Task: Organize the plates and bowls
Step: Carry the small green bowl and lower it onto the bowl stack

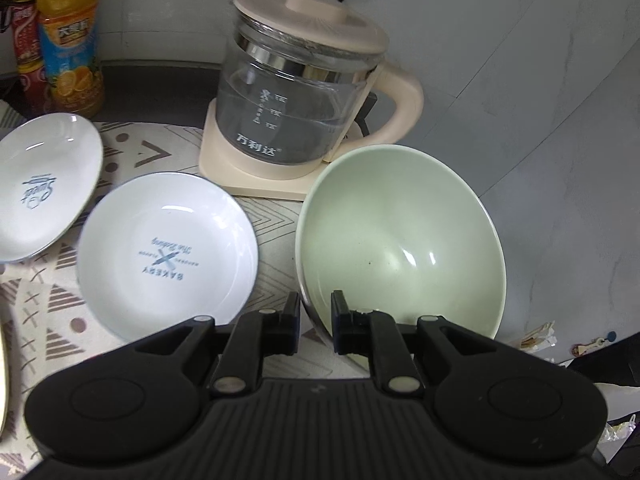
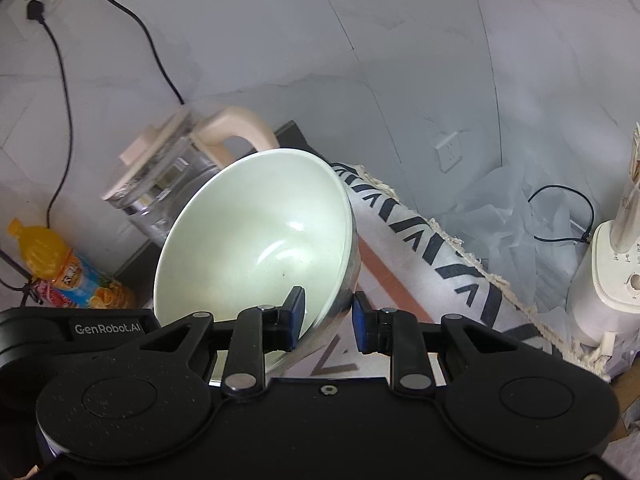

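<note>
A pale green bowl (image 1: pixel 400 240) with a metal outside is tilted up off the patterned cloth. My left gripper (image 1: pixel 316 320) straddles its near rim, one finger inside and one outside, closed on the wall. My right gripper (image 2: pixel 326 318) straddles the same bowl's (image 2: pixel 256 248) rim, with a small gap at the outer finger. A white plate marked "BAKERY" (image 1: pixel 168 252) lies left of the bowl. A second white plate (image 1: pixel 40 184) lies tilted at the far left.
A glass kettle with a cream lid and base (image 1: pixel 304 92) stands behind the bowl against the wall. An orange drink bottle (image 1: pixel 70 40) and a red can (image 1: pixel 26 36) stand at the back left. The table edge with fringed cloth (image 2: pixel 440 248) drops off at right, a white appliance (image 2: pixel 612 272) beyond.
</note>
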### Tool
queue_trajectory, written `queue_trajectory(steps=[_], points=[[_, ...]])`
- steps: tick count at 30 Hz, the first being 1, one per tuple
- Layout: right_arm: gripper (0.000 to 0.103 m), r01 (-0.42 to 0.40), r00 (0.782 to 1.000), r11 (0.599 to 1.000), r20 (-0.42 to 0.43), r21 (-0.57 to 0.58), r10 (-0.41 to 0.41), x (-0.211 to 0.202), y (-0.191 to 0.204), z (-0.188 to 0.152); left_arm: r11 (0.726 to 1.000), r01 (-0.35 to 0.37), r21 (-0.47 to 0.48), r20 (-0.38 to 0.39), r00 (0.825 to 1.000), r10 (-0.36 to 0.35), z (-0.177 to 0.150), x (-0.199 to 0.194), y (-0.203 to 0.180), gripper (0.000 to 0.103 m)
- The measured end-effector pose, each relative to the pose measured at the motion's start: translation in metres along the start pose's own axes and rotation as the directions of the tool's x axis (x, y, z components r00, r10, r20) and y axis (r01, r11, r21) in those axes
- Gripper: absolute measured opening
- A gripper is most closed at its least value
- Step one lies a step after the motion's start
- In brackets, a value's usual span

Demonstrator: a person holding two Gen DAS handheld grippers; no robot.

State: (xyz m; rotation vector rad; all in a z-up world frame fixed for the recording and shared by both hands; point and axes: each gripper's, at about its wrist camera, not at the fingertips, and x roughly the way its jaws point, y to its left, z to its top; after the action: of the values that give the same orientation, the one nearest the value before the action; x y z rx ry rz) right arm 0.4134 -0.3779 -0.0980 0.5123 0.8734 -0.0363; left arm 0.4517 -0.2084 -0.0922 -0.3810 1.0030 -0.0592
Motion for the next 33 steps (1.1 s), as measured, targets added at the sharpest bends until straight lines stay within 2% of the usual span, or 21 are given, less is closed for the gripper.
queue_trajectory(steps=[11,20,33], points=[[0.024,0.002,0.999,1.0,0.044,-0.019,-0.001,-0.047,0.026,-0.028,1.0,0.022,0.001,0.039,0.999,-0.022,-0.021,-0.053,0.024,0.013],[0.024,0.004,0.999,0.999,0.049,-0.038,-0.002,-0.071,0.046,-0.055,1.0,0.022,-0.012,0.046,0.999,-0.021,-0.042,-0.083,0.05,0.013],[0.024,0.019,1.0,0.998,0.006,-0.052,-0.018,-0.085,0.063,-0.102,0.999,-0.008,-0.04,-0.006,1.0,0.008,-0.072,-0.096,0.089,0.014]])
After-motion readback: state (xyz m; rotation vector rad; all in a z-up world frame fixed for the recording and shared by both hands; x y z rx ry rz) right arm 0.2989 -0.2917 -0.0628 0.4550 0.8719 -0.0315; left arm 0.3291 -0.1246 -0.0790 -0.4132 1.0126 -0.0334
